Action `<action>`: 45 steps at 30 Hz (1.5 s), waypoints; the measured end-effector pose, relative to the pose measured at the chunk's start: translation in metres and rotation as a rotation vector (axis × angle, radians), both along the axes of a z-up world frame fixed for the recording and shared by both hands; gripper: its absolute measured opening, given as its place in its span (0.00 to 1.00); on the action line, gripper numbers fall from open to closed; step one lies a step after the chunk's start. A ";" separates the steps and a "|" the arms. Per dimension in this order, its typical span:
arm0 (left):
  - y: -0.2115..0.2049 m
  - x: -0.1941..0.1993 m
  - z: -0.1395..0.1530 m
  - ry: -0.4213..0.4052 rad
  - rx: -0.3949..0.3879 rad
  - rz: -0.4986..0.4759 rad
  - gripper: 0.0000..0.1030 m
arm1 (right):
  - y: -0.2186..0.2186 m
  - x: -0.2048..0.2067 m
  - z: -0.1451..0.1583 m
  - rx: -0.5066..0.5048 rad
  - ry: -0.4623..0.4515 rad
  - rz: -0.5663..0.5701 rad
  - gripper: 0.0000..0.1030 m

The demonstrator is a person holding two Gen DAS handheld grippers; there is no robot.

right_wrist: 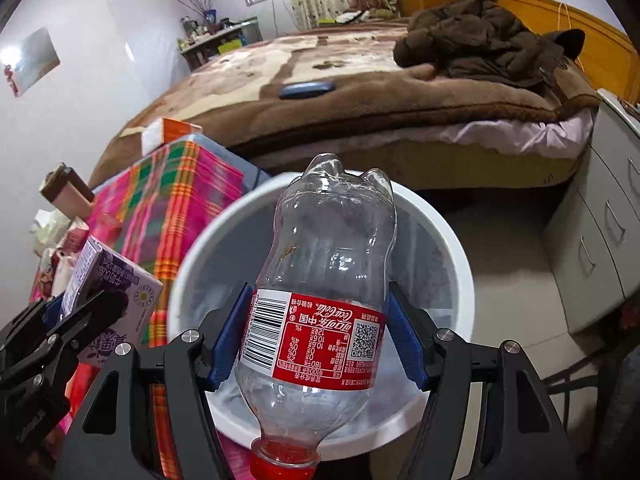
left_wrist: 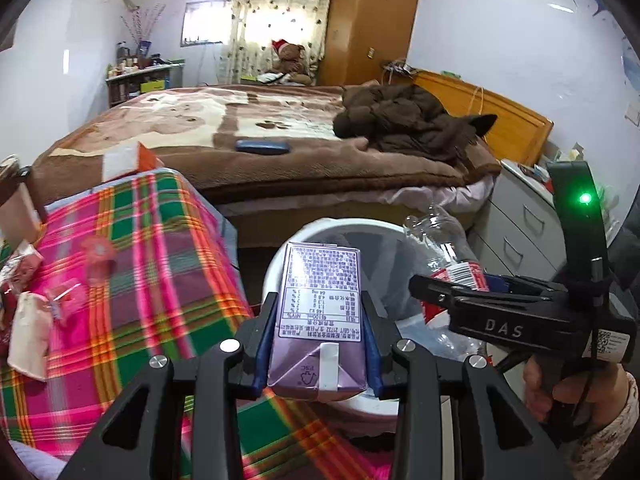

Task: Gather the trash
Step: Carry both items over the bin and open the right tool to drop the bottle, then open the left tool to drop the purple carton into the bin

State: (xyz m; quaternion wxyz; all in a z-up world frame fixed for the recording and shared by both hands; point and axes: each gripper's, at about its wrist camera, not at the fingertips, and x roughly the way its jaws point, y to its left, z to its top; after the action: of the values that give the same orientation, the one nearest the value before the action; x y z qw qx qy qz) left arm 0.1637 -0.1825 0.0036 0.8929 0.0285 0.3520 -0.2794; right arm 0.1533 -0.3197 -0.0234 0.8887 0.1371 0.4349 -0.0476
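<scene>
Clamping a purple drink carton between the blue pads of the left gripper, jaws closed on its 2 narrow sides, printed label facing up and folded end nearest the lens. Holding that carton at 6 o'clock in the left wrist view, hanging over the near rim of a white trash bin that is sitting just beyond.

Gripping an empty clear cola bottle in the right gripper, jaws spread wide yet pressing on the red label band at both sides, red cap pointing toward the lens at 6 o'clock and the base pointing away toward 12. Hanging that bottle directly above the open mouth of the white trash bin, whose pale grey inside is showing around it.

Showing up at 3 o'clock in the left wrist view, the right gripper with a green light glowing on it and a hand wrapped round its grip. Showing at 8 o'clock in the right wrist view, the left gripper with its purple carton.

Lying at 9 o'clock beside the bin, a desk under a pink and green plaid cloth, with wrappers scattered on its left part.

Stretching across the far half, a bed under a brown blanket, carrying a dark blue case at 12 o'clock and a crumpled brown jacket at 1 o'clock.
</scene>
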 end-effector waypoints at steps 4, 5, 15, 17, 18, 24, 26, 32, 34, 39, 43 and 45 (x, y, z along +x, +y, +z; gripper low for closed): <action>-0.013 0.000 -0.005 0.014 0.006 -0.020 0.38 | -0.010 0.003 -0.010 0.017 0.032 -0.003 0.66; -0.014 0.001 -0.006 0.020 0.002 -0.021 0.38 | -0.013 0.002 -0.011 0.024 0.033 -0.005 0.66; -0.010 0.004 -0.006 0.030 -0.012 0.009 0.67 | -0.020 -0.004 -0.013 0.044 0.030 -0.020 0.69; -0.008 0.004 -0.006 0.032 -0.011 0.012 0.68 | -0.021 -0.005 -0.011 0.045 0.011 -0.021 0.71; -0.007 0.004 -0.006 0.031 -0.010 0.017 0.68 | -0.021 -0.007 -0.010 0.045 0.005 -0.021 0.71; 0.003 0.001 -0.003 0.025 -0.020 0.030 0.69 | -0.017 -0.009 -0.005 0.036 -0.008 -0.019 0.71; 0.008 -0.002 -0.001 0.016 -0.021 0.035 0.69 | -0.014 -0.011 -0.003 0.038 -0.015 -0.018 0.71; 0.022 -0.009 0.004 0.000 -0.027 0.057 0.69 | -0.006 -0.016 0.003 0.044 -0.040 -0.016 0.71; 0.028 -0.011 0.006 -0.002 -0.033 0.068 0.70 | -0.002 -0.018 0.006 0.042 -0.050 -0.014 0.71; 0.041 -0.019 0.012 -0.018 -0.045 0.087 0.70 | 0.009 -0.025 0.013 0.023 -0.071 -0.013 0.71; 0.055 -0.028 0.017 -0.041 -0.054 0.102 0.70 | 0.019 -0.033 0.020 0.031 -0.102 -0.009 0.71; 0.064 -0.033 0.019 -0.051 -0.056 0.111 0.72 | 0.027 -0.037 0.024 0.033 -0.122 0.003 0.71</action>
State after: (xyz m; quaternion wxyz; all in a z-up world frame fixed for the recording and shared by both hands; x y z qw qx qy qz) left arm 0.1305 -0.1185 0.0223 0.9161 -0.0089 0.3223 -0.2383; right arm 0.1162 -0.2930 0.0002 0.9111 0.1538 0.3811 -0.0307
